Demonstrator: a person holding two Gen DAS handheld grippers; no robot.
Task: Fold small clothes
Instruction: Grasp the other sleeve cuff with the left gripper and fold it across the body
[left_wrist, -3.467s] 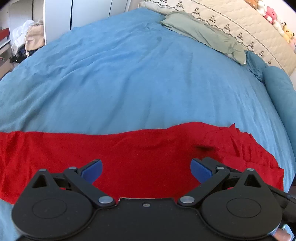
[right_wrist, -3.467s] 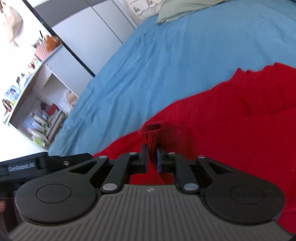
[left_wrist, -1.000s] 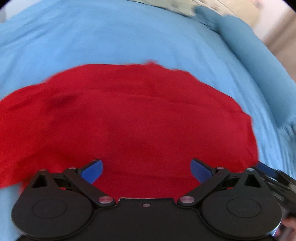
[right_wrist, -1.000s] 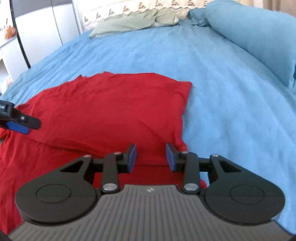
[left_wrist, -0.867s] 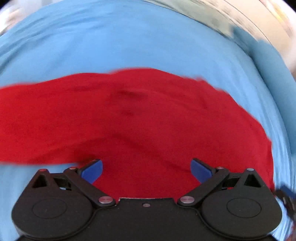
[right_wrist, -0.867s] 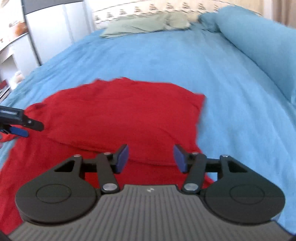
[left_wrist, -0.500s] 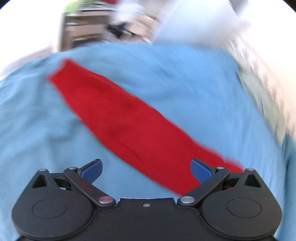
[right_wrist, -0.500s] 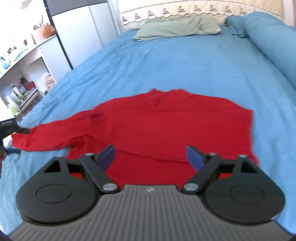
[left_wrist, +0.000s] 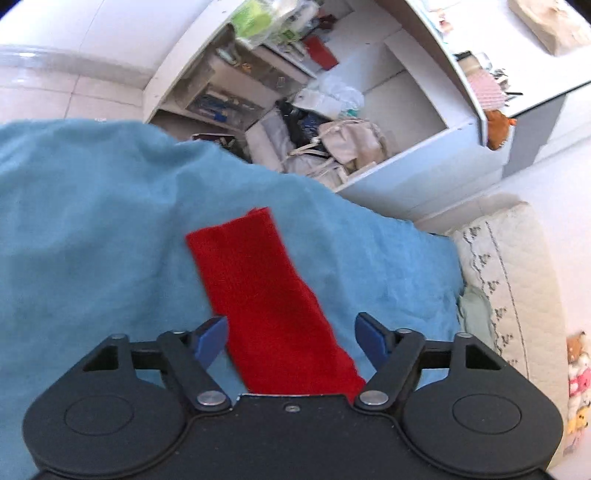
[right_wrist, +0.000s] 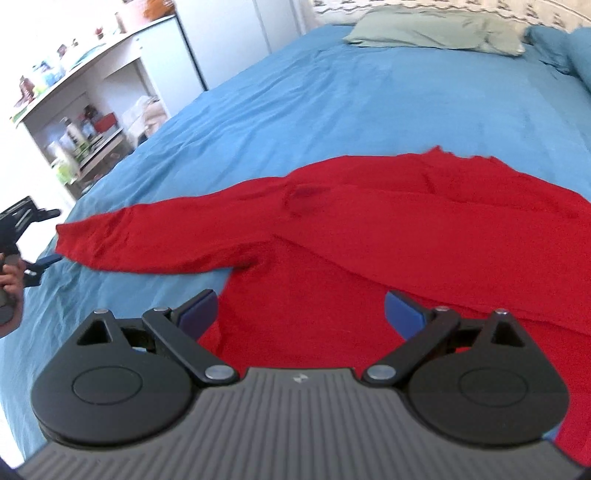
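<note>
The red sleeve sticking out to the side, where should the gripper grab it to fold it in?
Probably near the cuff end of the red sleeve, coming in along its length. It lies flat and straight on the blue bedcover, already between the closing, not yet touching fingers of the left gripper, so pinching across its narrow width should lift it cleanly.

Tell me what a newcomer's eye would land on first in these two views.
The red garment spread on the blue bedspread dominates the right wrist view, its one sleeve stretched out to the left. In the left wrist view that sleeve runs between the fingers of the left gripper, whose jaws are closing but not yet pressing it. The right gripper hangs open over the garment's body.
</note>
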